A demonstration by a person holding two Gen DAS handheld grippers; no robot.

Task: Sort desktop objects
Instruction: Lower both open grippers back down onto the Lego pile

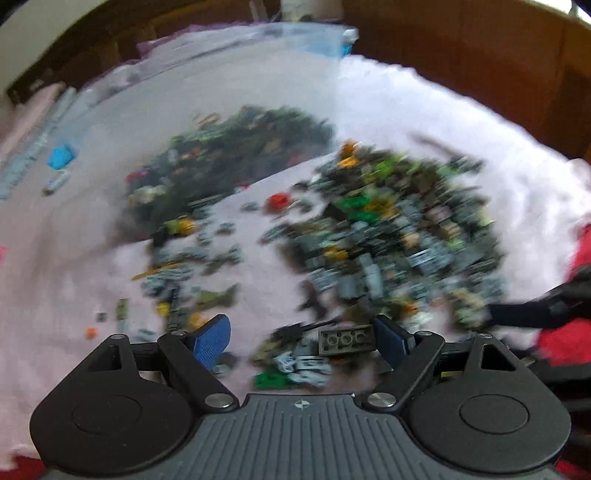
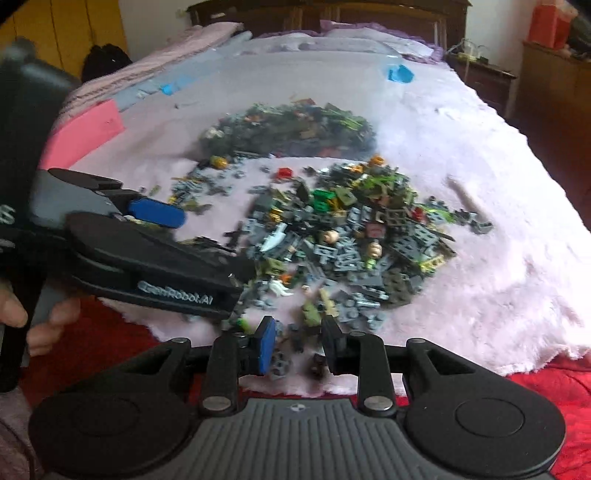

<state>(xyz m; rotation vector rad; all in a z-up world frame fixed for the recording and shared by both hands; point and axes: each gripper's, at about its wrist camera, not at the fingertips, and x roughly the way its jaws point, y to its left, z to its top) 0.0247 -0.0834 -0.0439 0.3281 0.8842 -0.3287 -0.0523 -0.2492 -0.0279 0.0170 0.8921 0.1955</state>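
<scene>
It was a bedroom in a home. A bed with a pink fleece blanket and red bedspread stood against a dark wooden headboard, with wooden furniture beside it.

Bricks on a blanket

A brick pile lies on the blanket; a second heap sits behind it, inside a plastic bag.

Blurred brick pile, pale blanket — grey brick beside wide-apart jaws
</scene>
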